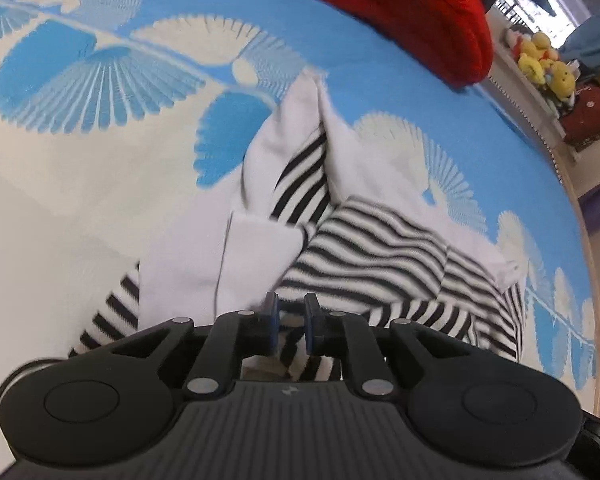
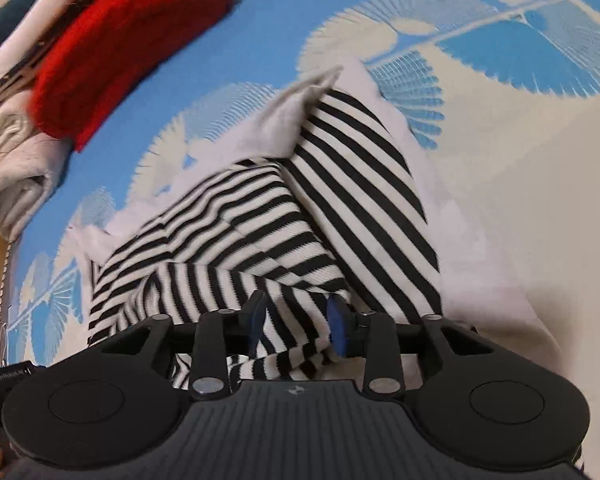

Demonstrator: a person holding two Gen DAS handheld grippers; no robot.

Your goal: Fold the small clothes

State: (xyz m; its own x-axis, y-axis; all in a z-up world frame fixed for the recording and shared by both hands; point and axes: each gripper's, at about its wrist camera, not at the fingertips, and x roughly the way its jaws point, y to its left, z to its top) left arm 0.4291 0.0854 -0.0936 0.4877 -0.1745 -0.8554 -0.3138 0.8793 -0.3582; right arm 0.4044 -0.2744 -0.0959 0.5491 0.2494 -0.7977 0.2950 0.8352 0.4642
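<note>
A small black-and-white striped garment with white sleeves (image 1: pixel 380 248) lies crumpled on a blue and cream patterned bedspread (image 1: pixel 100 200). It also shows in the right wrist view (image 2: pixel 300 208). My left gripper (image 1: pixel 291 320) is shut on a fold of the striped cloth at its near edge. My right gripper (image 2: pixel 298 320) is shut on a thicker bunch of the striped cloth, its blue pads (image 2: pixel 338 328) pressed against the fabric.
A folded red garment (image 1: pixel 400 8) lies at the far side of the bed, also in the right wrist view (image 2: pixel 120 40). Folded white clothes (image 2: pixel 12 152) sit beside it. Plush toys (image 1: pixel 544 64) stand on a shelf past the bed's right edge.
</note>
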